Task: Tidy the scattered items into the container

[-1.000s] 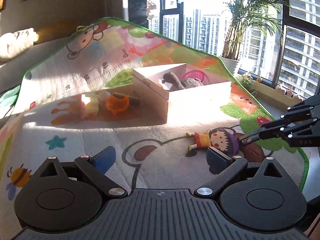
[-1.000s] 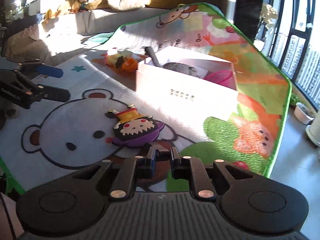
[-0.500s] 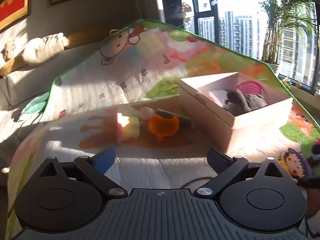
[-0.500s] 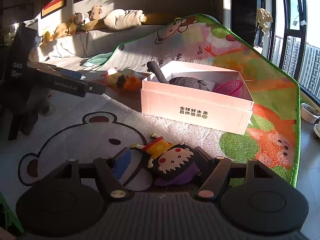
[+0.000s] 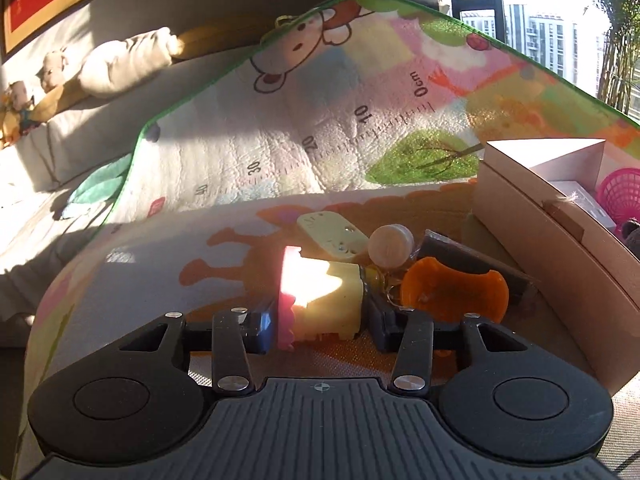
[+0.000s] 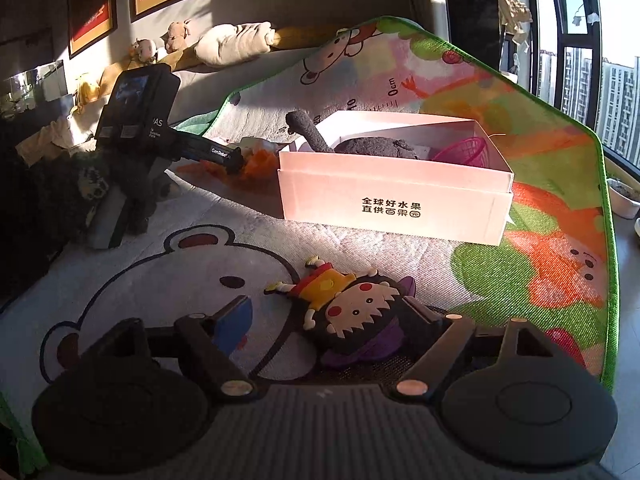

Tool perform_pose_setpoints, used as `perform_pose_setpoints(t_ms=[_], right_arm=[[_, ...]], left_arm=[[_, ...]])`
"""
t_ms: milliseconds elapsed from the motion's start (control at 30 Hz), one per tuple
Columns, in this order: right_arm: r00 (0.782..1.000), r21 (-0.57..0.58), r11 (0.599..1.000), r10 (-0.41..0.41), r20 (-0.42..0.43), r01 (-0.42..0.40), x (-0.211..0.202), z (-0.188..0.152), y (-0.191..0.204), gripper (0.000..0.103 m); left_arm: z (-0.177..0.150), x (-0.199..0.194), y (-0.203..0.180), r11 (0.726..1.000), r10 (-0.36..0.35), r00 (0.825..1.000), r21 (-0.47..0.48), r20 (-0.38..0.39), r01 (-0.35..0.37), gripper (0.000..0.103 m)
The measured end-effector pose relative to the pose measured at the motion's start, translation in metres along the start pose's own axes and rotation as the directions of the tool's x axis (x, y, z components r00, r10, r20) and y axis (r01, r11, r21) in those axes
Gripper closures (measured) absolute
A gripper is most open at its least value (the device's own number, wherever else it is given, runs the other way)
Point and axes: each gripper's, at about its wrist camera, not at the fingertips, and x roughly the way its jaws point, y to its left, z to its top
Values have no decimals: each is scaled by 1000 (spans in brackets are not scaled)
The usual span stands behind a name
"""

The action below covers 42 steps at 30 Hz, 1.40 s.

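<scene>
Box, white cardboard, sat open on the quilted play mat, already holding a grey plush and pink basket. Left gripper had closed on the pale-yellow blocky toy, beside the box for a short carry. Right gripper was spread wide around the flat rubbery doll, not yet clamped.

Hidden and cut-off parts, both wrist views

Left wrist: white box runs off right edge, pink basket half cropped; sun glare washes out the yellow block top; dark flat item mostly behind orange cup. Right wrist: doll lower edge hidden by the gripper body; scattered pile partly behind left gripper, items indistinct.
</scene>
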Motion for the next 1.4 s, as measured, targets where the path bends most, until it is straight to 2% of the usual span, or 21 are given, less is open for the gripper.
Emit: perform_pose_setpoints(t_ms=[100, 200, 333, 400, 467, 500, 567, 633, 700, 767, 833, 900, 967, 1033, 1100, 1200, 1300, 1400], right_arm=[[1000, 17, 1000, 1, -5, -1, 1, 0, -2, 21], [1000, 24, 1000, -1, -10, 2, 2, 0, -3, 21], [1000, 16, 1000, -6, -16, 6, 3, 0, -2, 21], [1000, 10, 1000, -11, -19, 12, 2, 1, -1, 21], [1000, 8, 1000, -15, -19, 15, 2, 1, -1, 21], [1000, 6, 1000, -12, -22, 12, 2, 2, -2, 19], [999, -9, 1000, -30, -26, 29, 3, 5, -4, 16], [998, -16, 999, -52, -39, 51, 6, 8, -8, 14], [997, 6, 999, -41, -67, 41, 13, 10, -15, 14], [993, 47, 998, -25, -116, 31, 23, 12, -21, 14], [990, 38, 999, -10, -139, 15, 22, 13, -17, 12], [984, 47, 997, 74, -165, -67, 15, 11, -9, 9], [965, 26, 984, 177, -194, -176, 3, 4, 7, 9], [951, -22, 971, 229, -206, -238, -9, -3, 22, 9], [967, -74, 977, 187, -172, -202, -19, -4, 31, 9], [994, -99, 993, 61, -92, -70, -20, 3, 30, 9], [996, -62, 998, 5, -91, -11, -5, 14, 20, 9], [995, -57, 998, 8, -99, -14, 9, 19, 14, 9]], left_arm=[[-5, -25, -2, 999, -52, 998, 5, 19, 52, 56], [-19, -70, -11, 987, -159, 986, 31, 47, 158, 56], [-49, -128, -38, 946, -313, 950, 99, 16, 310, 56], [-65, -147, -48, 922, -371, 929, 117, -12, 369, 56], [-80, -160, -56, 900, -417, 909, 131, -24, 416, 51], [-86, -164, -58, 895, -426, 904, 135, -29, 426, 48], [-95, -168, -62, 891, -426, 904, 153, -39, 427, 43], [-103, -171, -63, 891, -421, 906, 168, -40, 422, 27], [-107, -171, -61, 887, -432, 901, 161, -42, 433, 17], [-110, -171, -58, 887, -437, 898, 142, -45, 439, 13], [-113, -170, -53, 896, -424, 905, 125, -45, 426, 9], [-114, -170, -48, 904, -411, 911, 110, -44, 413, 8], [-114, -170, -42, 913, -394, 918, 95, -43, 397, 7], [-115, -168, -38, 921, -379, 924, 81, -47, 381, 6], [-115, -165, -35, 925, -373, 926, 61, -54, 376, 5], [-115, -164, -33, 926, -373, 926, 49, -53, 375, 4], [-116, -164, -34, 926, -372, 927, 50, -56, 374, 3], [-117, -164, -34, 926, -373, 926, 45, -63, 376, 2]])
